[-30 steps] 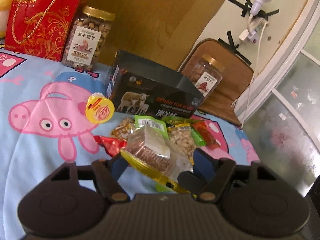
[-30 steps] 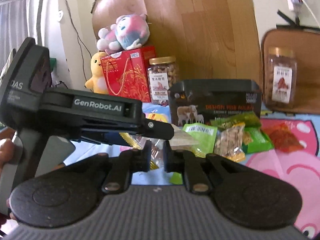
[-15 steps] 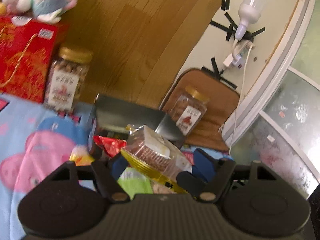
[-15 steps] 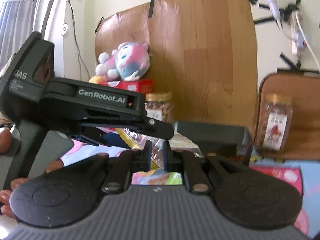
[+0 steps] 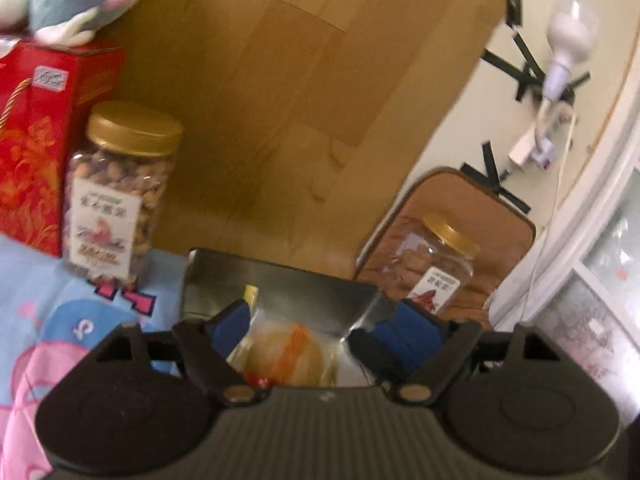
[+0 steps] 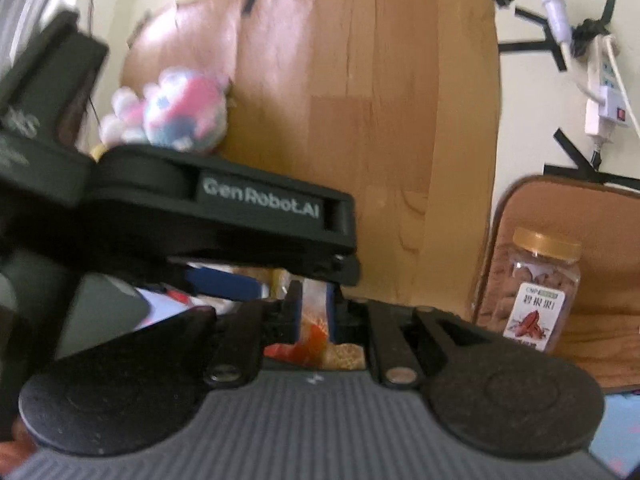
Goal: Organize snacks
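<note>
My left gripper (image 5: pixel 320 320) is wide apart with a clear snack packet (image 5: pixel 288 352) lying between its blue pads, over the open dark box (image 5: pixel 280 280). Whether the pads still touch the packet I cannot tell. My right gripper (image 6: pixel 314 308) is nearly shut, pinching the edge of a clear packet with orange print (image 6: pixel 314 324). The left gripper's body (image 6: pixel 200 216) crosses the right wrist view just ahead and to the left.
A gold-lidded nut jar (image 5: pixel 116 196) and a red gift box (image 5: pixel 36 140) stand at the left with a plush toy (image 6: pixel 180 112) on top. A second jar (image 6: pixel 532 292) stands at the right against a brown cushion (image 6: pixel 600 240). A wooden board (image 5: pixel 300 100) leans behind.
Both grippers have risen and moved forward over the dark box. The left gripper's jaws have spread and the packet now sits lower between them. The loose snacks on the cloth have left view.
</note>
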Available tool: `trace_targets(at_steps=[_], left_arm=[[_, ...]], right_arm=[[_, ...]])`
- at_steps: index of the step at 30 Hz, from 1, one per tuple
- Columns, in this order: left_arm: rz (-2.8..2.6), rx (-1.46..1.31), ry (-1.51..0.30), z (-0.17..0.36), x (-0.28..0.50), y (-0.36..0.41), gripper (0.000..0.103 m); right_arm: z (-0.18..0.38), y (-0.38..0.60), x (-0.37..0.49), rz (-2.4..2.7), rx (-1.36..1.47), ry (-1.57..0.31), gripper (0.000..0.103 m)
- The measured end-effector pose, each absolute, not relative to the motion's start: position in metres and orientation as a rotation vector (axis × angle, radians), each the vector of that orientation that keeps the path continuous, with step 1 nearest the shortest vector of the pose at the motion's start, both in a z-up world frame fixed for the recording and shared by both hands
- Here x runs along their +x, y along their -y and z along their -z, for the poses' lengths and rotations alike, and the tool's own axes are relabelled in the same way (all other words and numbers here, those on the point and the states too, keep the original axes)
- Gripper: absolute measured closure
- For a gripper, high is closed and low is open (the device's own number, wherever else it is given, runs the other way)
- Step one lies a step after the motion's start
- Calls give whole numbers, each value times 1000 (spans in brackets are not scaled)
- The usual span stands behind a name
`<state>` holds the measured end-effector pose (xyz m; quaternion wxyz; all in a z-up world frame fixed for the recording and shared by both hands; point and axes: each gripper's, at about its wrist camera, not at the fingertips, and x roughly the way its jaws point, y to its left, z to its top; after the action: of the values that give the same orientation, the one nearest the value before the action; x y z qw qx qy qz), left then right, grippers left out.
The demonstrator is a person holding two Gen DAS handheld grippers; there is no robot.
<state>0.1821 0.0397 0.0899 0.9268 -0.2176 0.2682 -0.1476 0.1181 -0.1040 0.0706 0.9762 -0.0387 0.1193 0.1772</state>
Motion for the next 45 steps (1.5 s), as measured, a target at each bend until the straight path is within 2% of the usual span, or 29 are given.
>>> trace_targets(at_steps=[8,10,11,19,23,24,31,33,34,40,45], left_arm=[[293,-459,-461,-98,121,-89,17],[256,-437,-464,-92,101,-102,17],[235,-429,-470,-88,91,-107,17],[116,-496,-604,-33,48,-152,17],[103,-552,-628,-16,36,-167,17],[97,-555,-628,-14,33,-170,17],[75,-589,-611,-10,15,-188,17],[70,-598,-612,-9,13,-192,17],[69,-601,-612,-9,12,-194,17],[67,-615,-621,-7,10,-197,17],[81,-593,-635,-9,5,-192,13]], right_arm=[[-87,138,103,-294,53,-216,84],[-88,143,86,-328,88,-234,77],[-85,145,76,-356,107,-253,73],[-42,105,54,-538,116,-497,64],[-43,70,81,-599,84,-536,27],[-42,59,91,-592,72,-552,26],[-17,20,141,-542,99,-726,26],[-12,16,141,-518,87,-721,36],[-12,14,140,-525,69,-720,53],[-17,15,121,-565,17,-710,54],[-23,25,67,-752,-73,-697,54]])
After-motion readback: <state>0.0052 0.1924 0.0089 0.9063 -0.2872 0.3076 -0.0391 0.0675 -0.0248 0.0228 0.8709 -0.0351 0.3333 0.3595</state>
